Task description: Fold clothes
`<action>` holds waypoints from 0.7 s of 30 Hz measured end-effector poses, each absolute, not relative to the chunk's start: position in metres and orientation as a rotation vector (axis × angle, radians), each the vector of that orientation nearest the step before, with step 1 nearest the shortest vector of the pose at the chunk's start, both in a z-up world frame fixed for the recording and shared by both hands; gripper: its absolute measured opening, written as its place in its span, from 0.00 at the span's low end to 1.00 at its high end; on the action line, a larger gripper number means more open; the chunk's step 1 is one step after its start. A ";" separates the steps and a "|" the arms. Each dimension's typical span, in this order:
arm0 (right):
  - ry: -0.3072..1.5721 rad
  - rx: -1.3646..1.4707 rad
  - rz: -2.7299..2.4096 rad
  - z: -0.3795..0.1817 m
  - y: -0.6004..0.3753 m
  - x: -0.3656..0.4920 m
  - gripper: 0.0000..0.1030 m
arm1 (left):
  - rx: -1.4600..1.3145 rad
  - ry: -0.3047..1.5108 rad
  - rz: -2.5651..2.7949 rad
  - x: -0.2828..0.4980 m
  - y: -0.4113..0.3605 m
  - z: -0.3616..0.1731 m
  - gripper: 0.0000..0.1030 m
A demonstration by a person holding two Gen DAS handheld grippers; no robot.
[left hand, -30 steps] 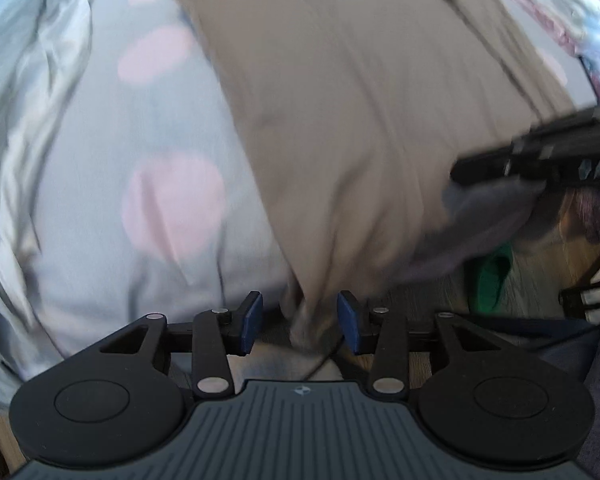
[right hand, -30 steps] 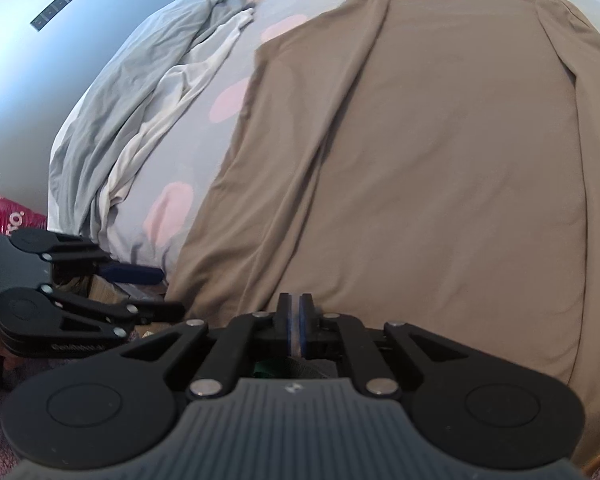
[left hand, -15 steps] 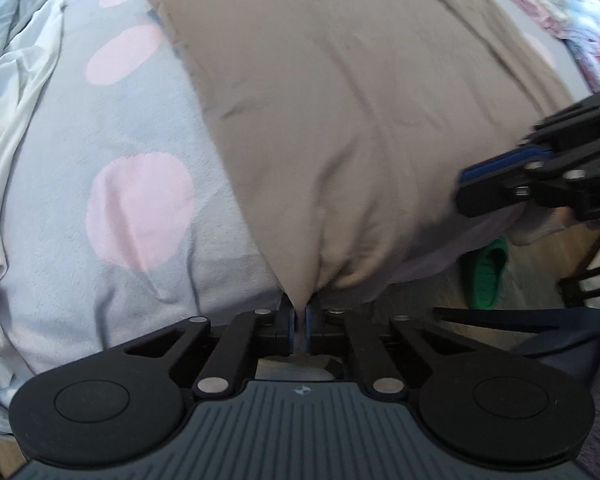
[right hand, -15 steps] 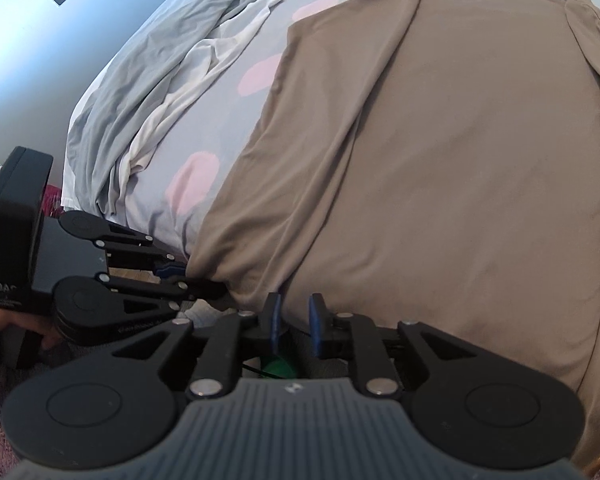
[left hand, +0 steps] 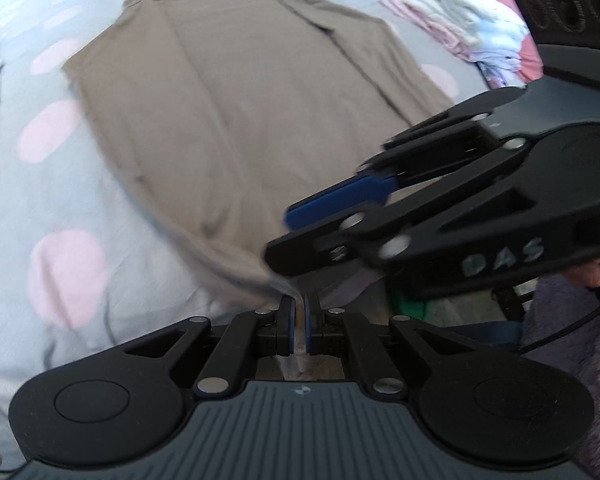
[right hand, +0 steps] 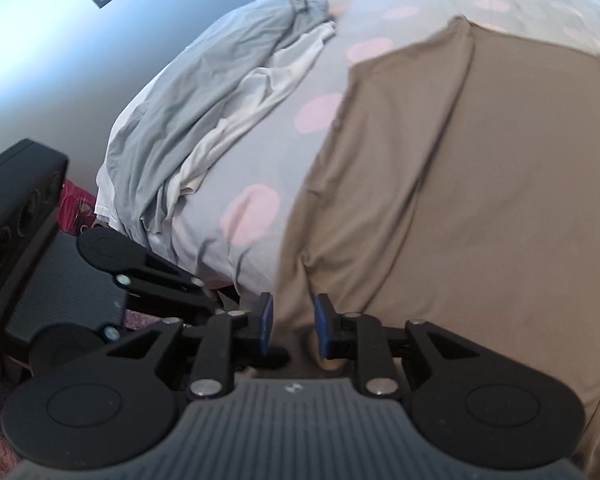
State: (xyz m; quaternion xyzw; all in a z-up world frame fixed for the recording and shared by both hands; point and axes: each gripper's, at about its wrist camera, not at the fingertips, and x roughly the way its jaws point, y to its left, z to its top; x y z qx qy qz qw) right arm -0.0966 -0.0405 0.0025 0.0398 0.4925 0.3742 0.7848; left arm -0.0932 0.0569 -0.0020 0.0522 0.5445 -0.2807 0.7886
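A brown long-sleeved shirt [left hand: 240,112] lies flat on the bed, its hem hanging over the near edge. My left gripper [left hand: 299,309] is shut on the hem's near left corner, and a strip of brown cloth shows between its blue pads. In the right wrist view the same shirt [right hand: 460,200] fills the right half. The right gripper [right hand: 293,318] has its jaws opening, and the hem's edge hangs loosely between the blue pads without being pressed. The right gripper [left hand: 284,236] also reaches in from the right in the left wrist view, close above the left one.
The bedcover [left hand: 40,200] is grey with pink spots. Crumpled grey and white garments [right hand: 204,128] lie along the bed's left side. A stack of folded pale clothes [left hand: 452,28] sits at the far right. Something green [left hand: 408,308] lies on the floor below the bed edge.
The left jaws closed on the shirt's hem corner and lifted it slightly. The right jaws went from shut to parted. Both grippers rose and came closer together.
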 end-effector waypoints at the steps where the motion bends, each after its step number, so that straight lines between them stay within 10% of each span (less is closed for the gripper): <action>1: 1.068 0.086 0.807 0.001 -0.040 -0.096 0.27 | 0.107 1.167 -0.616 -0.092 0.055 -0.002 0.02; 16: 1.192 0.148 0.837 -0.033 -0.024 -0.080 0.19 | 0.116 1.194 -0.572 -0.096 0.060 -0.013 0.03; 21: 1.209 0.111 0.815 -0.038 -0.020 -0.080 0.04 | 0.164 1.189 -0.485 -0.105 0.066 -0.004 0.36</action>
